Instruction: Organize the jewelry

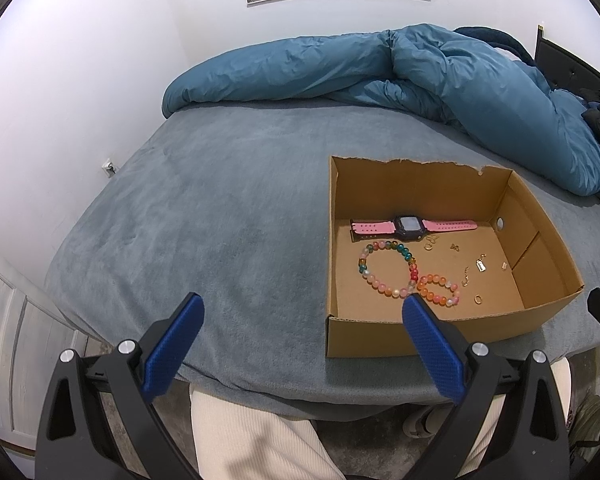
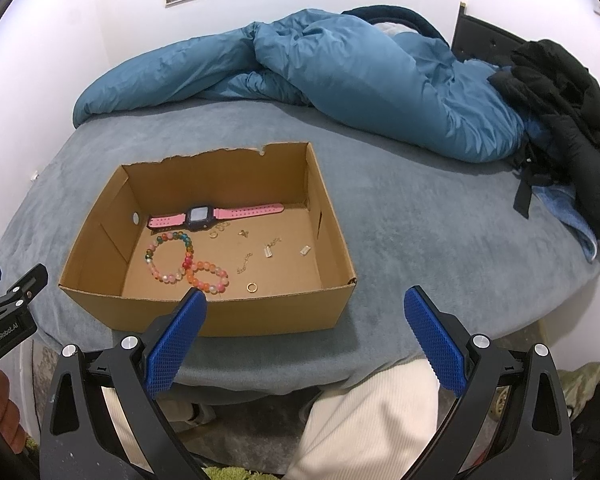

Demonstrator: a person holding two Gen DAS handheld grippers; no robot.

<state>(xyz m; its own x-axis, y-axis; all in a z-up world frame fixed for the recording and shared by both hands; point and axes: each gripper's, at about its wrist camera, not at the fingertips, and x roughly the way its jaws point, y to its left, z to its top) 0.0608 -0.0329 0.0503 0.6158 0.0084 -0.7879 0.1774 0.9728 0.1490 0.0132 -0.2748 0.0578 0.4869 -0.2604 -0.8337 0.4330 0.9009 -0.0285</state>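
An open cardboard box [image 1: 432, 334] [image 2: 236, 316] sits on the grey bed near its front edge. Inside lie a pink-strapped watch [image 1: 410, 227] [image 2: 199, 216], a multicoloured bead bracelet [image 1: 384, 266] [image 2: 168, 254], a smaller orange-pink bead bracelet [image 1: 438, 290] [image 2: 208, 276], a gold ring [image 1: 478, 299] [image 2: 252, 287], and several small gold pieces [image 1: 480, 266] [image 2: 268, 250]. My left gripper [image 1: 302, 304] hangs open over the bed's front edge, left of the box. My right gripper [image 2: 306, 300] is open too, in front of the box's right corner. Both hold nothing.
A crumpled blue duvet [image 1: 380, 68] [image 2: 340, 68] lies along the back of the bed [image 1: 220, 216] [image 2: 420, 220]. Black clothing [image 2: 572, 112] is piled at the right. The person's cream trouser legs [image 1: 260, 440] [image 2: 372, 420] show below the bed edge. A white wall stands behind.
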